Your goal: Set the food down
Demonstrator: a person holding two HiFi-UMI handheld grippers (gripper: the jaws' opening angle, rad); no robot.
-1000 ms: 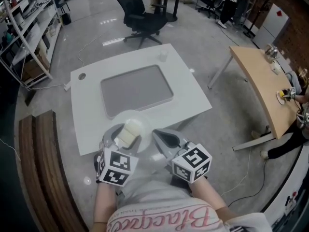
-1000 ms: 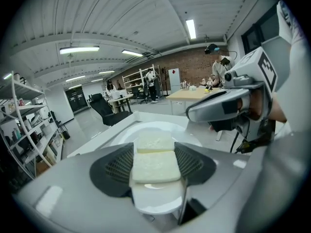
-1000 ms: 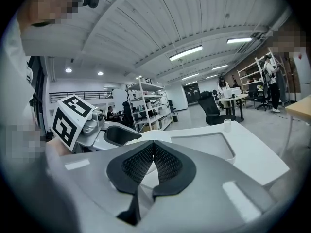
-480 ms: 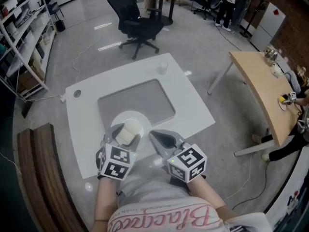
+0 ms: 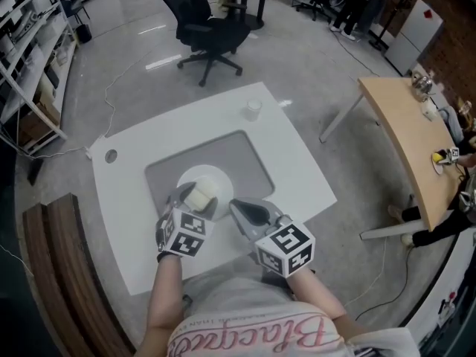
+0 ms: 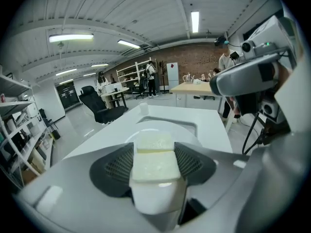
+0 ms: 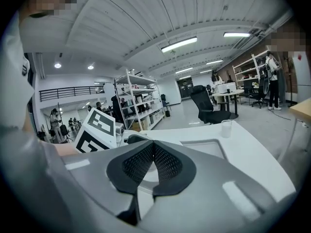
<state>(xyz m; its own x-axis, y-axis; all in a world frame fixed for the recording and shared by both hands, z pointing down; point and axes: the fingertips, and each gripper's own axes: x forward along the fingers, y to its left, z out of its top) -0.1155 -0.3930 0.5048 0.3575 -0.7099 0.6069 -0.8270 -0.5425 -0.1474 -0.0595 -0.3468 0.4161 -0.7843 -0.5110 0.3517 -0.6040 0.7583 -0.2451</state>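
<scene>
Food (image 6: 153,166): pale cream block, smooth, creased across; pinched by left gripper (image 5: 192,199) fingers at white plate (image 5: 213,175) near rim. Right gripper (image 7: 153,160) beside plate, fingers pressed together.

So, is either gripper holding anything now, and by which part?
The left gripper holds the pale food block by its two opposite sides, one pad on each. The right gripper is shut and holds nothing.

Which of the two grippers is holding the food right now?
The left gripper: its jaws are clamped on the pale block of food. The right gripper has its jaws shut together with nothing between them.
</scene>
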